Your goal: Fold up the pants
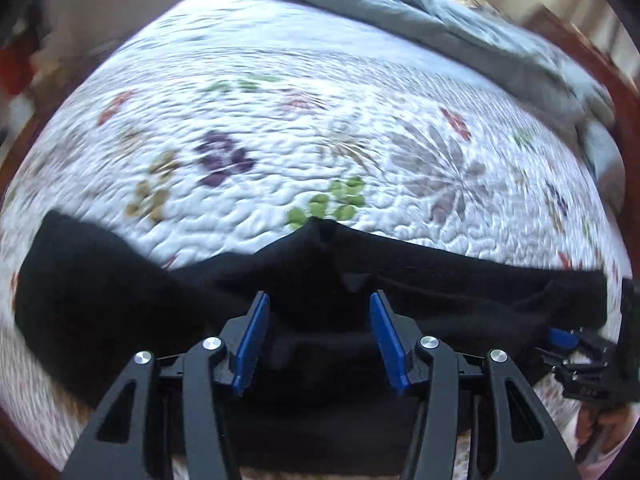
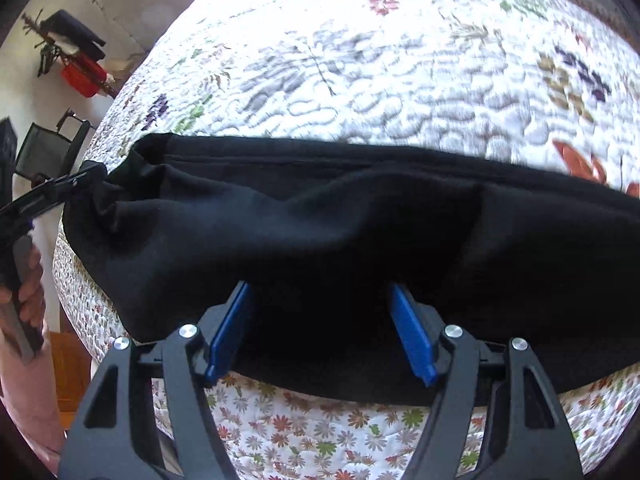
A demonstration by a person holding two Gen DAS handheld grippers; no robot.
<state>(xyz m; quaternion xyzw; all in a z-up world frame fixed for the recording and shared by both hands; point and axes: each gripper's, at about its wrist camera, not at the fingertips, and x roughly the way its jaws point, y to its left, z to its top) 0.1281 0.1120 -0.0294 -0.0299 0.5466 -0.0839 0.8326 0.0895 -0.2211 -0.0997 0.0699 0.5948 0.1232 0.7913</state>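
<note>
Black pants (image 1: 120, 292) lie folded in a long band across the near edge of a flowered quilt (image 1: 280, 140). My left gripper (image 1: 318, 300) is open, its blue pads apart over the black cloth, nothing pinched. My right gripper (image 2: 320, 290) is open too, its pads apart with the pants (image 2: 320, 220) lying between and ahead of them. The right gripper also shows at the right edge of the left wrist view (image 1: 576, 344). The left gripper shows at the left edge of the right wrist view (image 2: 60, 188), at the end of the pants.
A grey blanket (image 1: 460, 28) is bunched at the far side of the bed. A dark chair (image 2: 44, 148) and a red box (image 2: 80, 76) stand on the floor beyond the bed's left side. The quilt's (image 2: 360, 60) side hangs down below the pants.
</note>
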